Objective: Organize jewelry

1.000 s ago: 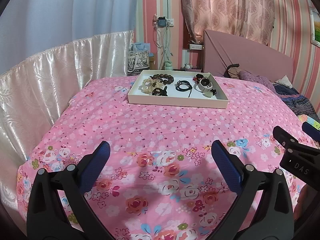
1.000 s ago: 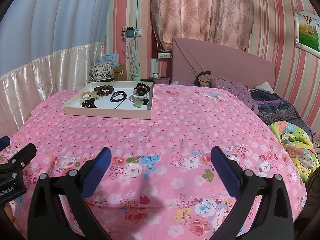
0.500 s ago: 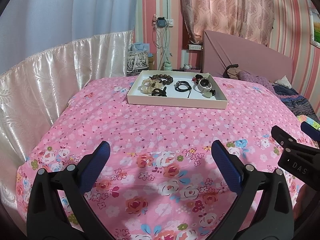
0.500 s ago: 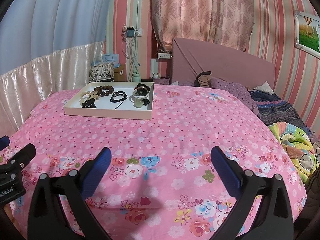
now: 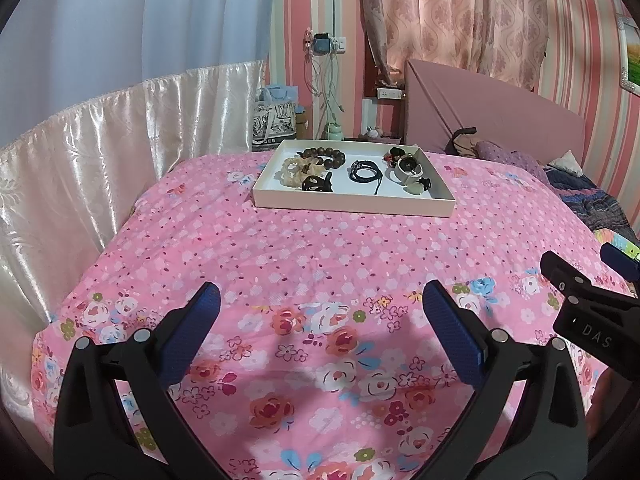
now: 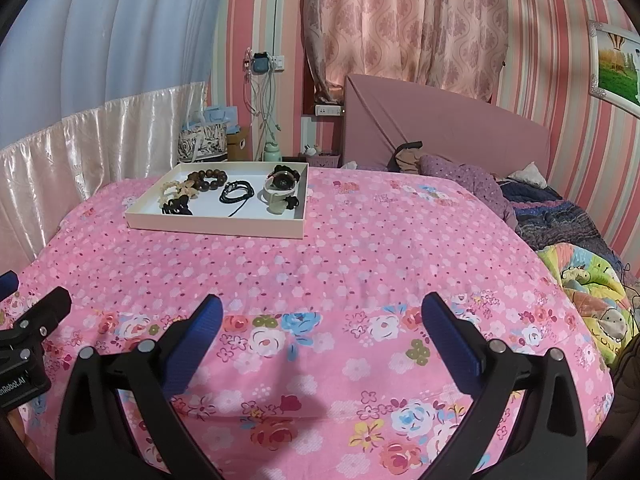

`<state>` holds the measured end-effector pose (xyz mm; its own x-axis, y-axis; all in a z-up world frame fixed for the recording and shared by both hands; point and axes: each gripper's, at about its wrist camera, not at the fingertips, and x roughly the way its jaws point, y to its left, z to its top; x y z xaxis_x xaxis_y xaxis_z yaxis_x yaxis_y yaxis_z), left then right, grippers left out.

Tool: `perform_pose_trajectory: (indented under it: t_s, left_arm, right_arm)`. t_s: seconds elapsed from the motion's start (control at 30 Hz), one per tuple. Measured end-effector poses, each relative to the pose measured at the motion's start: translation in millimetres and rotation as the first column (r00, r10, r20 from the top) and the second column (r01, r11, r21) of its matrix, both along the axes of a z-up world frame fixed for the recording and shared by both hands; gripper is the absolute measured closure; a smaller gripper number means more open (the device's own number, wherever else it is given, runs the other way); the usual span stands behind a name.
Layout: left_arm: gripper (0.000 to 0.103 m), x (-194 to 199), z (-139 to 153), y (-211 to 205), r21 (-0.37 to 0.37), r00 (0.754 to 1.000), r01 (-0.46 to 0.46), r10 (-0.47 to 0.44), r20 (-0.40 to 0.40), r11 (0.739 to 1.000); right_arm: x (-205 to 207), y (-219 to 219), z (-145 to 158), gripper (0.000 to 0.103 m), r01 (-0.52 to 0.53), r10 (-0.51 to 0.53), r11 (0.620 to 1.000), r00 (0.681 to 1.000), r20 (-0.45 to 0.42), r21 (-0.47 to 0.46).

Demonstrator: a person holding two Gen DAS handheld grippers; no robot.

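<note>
The left gripper (image 5: pixel 320 312) has its blue-padded fingers (image 5: pixel 198 332) spread wide and holds nothing; it hangs over the near edge of the bed with the pink flowered bedspread (image 5: pixel 320 248). The right gripper (image 6: pixel 320 312) is the same, fingers (image 6: pixel 452 340) wide apart and empty, just to the right of the left one.

Far from both, on the bedspread, lies a white shallow tray (image 5: pixel 352 202). Inside it, from left to right: a pale bead bracelet (image 5: pixel 291 169) touching a dark wooden bead bracelet (image 5: pixel 325 156), a black hair claw (image 5: pixel 316 184) near the front, a coiled black cord (image 5: pixel 365 171) in the middle, and a wristwatch (image 5: pixel 408 168) at the right with a pale green pendant (image 5: pixel 412 188) just beside it.

Behind the bed stand a pink headboard (image 6: pixel 448 132) and patterned curtains (image 6: pixel 400 28).
</note>
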<state>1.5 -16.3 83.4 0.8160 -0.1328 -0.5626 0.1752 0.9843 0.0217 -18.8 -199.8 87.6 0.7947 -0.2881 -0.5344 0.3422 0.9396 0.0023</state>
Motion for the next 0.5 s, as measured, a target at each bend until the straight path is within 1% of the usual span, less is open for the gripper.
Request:
perform_pose_trajectory:
  t_s: [0.5]
  left_arm:
    - [0.003, 2.2, -5.5, -0.9, 0.000, 1.000, 0.005, -0.005, -0.011, 1.000]
  right_arm:
    - [2.3, -0.7, -1.7, 0.004, 0.001, -0.001, 1.000, 1.000, -0.005, 0.001]
